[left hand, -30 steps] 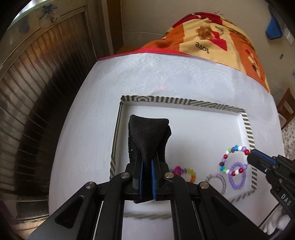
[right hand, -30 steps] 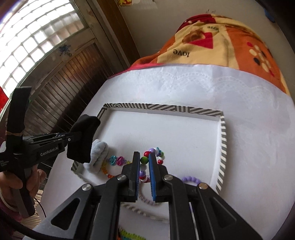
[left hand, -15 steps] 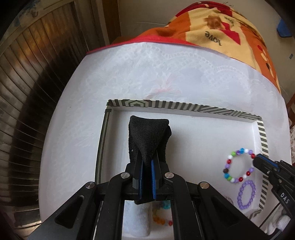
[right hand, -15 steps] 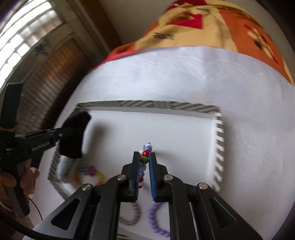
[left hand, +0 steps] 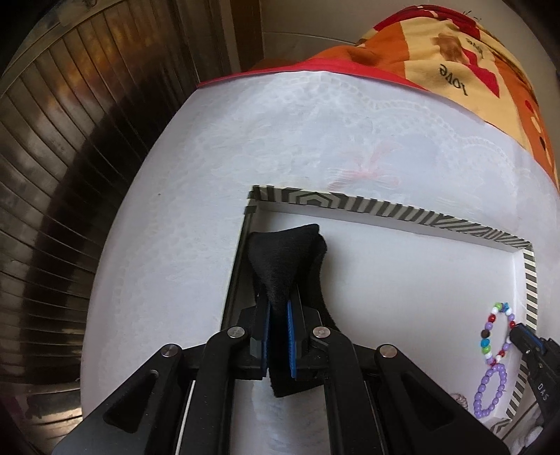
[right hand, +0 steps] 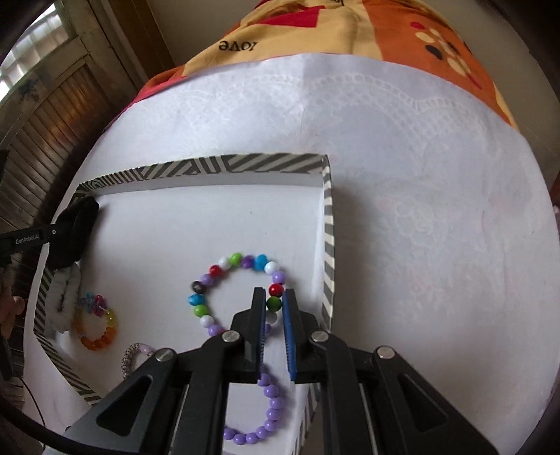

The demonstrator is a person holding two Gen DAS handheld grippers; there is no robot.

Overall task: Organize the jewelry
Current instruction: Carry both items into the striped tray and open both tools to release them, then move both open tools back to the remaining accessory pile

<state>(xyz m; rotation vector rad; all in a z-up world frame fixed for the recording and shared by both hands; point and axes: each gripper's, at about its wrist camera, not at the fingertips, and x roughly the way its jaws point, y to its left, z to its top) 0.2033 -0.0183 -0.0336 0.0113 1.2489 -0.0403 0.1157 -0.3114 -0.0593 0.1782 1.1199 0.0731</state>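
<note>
A shallow white tray with a black-and-white striped rim (left hand: 385,204) (right hand: 245,164) lies on a white cloth. My left gripper (left hand: 278,308) is shut on a black velvet pad (left hand: 285,255) over the tray's left edge; it also shows in the right wrist view (right hand: 75,231). My right gripper (right hand: 273,301) is shut on a multicoloured bead bracelet (right hand: 224,276), which lies on the tray floor near the right rim; the bracelet also shows in the left wrist view (left hand: 490,332). A purple bead bracelet (right hand: 269,413) (left hand: 490,392) lies just below it.
A white fuzzy roll (right hand: 64,297), an orange-and-rainbow bead bracelet (right hand: 98,325) and a pale woven bracelet (right hand: 134,353) lie in the tray's left part. An orange patterned blanket (right hand: 350,31) lies at the back. A dark slatted wooden wall (left hand: 70,175) stands to the left.
My left gripper moved with the black pad toward the tray's left edge. My right gripper carried the multicoloured bracelet right and down; it now lies flat on the tray floor.
</note>
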